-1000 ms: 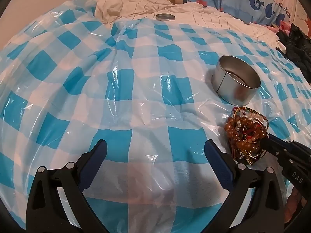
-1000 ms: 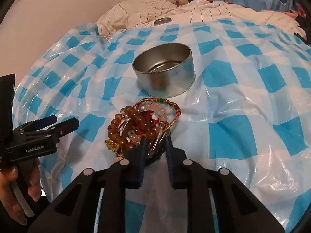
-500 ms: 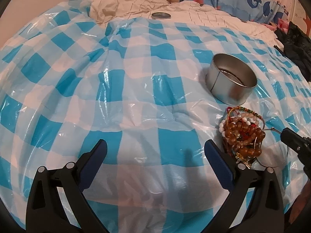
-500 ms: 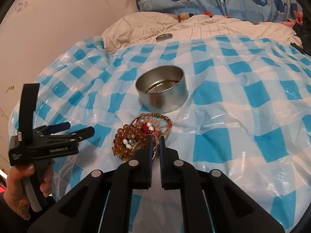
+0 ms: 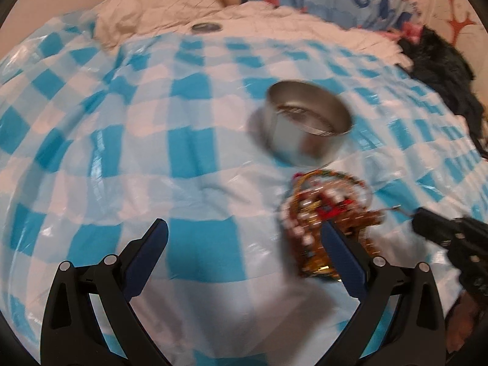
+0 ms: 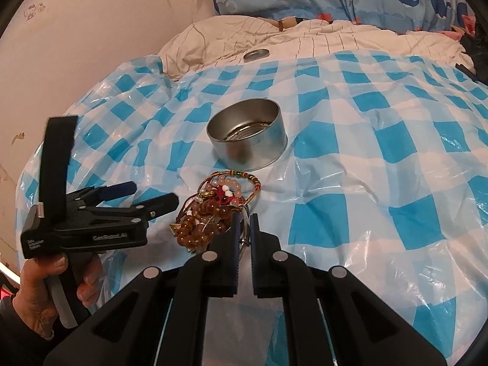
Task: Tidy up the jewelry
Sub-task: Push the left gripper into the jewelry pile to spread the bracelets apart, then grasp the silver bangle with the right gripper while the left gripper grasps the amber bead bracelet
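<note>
Left gripper [image 5: 244, 238] hovers wide open over the blue-checked plastic sheet [image 5: 152, 140]. Its right finger overlaps a blurred heap of beaded bracelets [image 5: 323, 213]. Just beyond sits a round metal tin [image 5: 305, 134]. The right gripper [image 5: 427, 228] pokes in, pinching a thin wire.
</note>
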A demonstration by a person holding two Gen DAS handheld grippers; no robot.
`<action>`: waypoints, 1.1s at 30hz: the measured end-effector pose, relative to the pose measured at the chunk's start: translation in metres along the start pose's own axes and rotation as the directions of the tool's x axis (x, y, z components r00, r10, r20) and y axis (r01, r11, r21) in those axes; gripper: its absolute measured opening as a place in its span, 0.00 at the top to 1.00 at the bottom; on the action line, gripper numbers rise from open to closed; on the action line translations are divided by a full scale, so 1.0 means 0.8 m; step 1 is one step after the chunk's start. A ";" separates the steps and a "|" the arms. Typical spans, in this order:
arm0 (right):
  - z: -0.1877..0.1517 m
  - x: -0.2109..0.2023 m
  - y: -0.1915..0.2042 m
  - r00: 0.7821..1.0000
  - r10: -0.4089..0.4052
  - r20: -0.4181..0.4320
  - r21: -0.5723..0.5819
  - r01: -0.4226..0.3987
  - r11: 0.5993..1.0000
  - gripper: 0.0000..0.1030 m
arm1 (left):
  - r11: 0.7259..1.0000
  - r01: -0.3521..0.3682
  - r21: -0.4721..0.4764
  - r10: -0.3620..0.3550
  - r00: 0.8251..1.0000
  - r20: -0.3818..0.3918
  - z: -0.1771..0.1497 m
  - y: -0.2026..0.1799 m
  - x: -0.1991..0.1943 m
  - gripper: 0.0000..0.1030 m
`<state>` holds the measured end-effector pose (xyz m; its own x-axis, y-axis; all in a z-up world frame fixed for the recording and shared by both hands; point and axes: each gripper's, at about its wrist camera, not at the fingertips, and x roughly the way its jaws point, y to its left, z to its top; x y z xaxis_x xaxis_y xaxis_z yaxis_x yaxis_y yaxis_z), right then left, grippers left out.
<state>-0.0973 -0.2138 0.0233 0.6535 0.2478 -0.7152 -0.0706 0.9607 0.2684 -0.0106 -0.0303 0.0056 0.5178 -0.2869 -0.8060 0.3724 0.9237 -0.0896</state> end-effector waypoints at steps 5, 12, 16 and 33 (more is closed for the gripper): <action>0.001 -0.004 0.004 1.000 -0.015 0.006 -0.037 0.016 0.999 0.93 | 0.987 0.088 0.135 -0.092 0.995 0.027 0.000 -0.035 -0.005 0.06; -0.002 -0.013 0.002 0.999 -0.034 -0.004 -0.097 0.033 0.995 0.93 | 0.941 0.171 0.291 -0.179 0.984 0.000 -0.007 -0.075 0.004 0.06; -0.005 -0.019 -0.008 0.999 -0.043 -0.015 -0.108 0.041 0.993 0.93 | 0.926 0.221 0.305 -0.225 0.974 -0.022 -0.011 -0.083 0.007 0.06; -0.016 -0.033 -0.032 0.997 -0.063 -0.035 -0.106 0.059 0.993 0.93 | 0.878 0.330 0.346 -0.328 0.942 -0.067 -0.025 -0.108 0.003 0.06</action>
<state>-0.1220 -0.2436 0.0270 0.6301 0.1907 -0.7528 -0.1110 0.9815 0.1557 -0.0570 -0.1058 0.0002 0.3145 -0.5559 -0.7694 0.7644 0.6289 -0.1419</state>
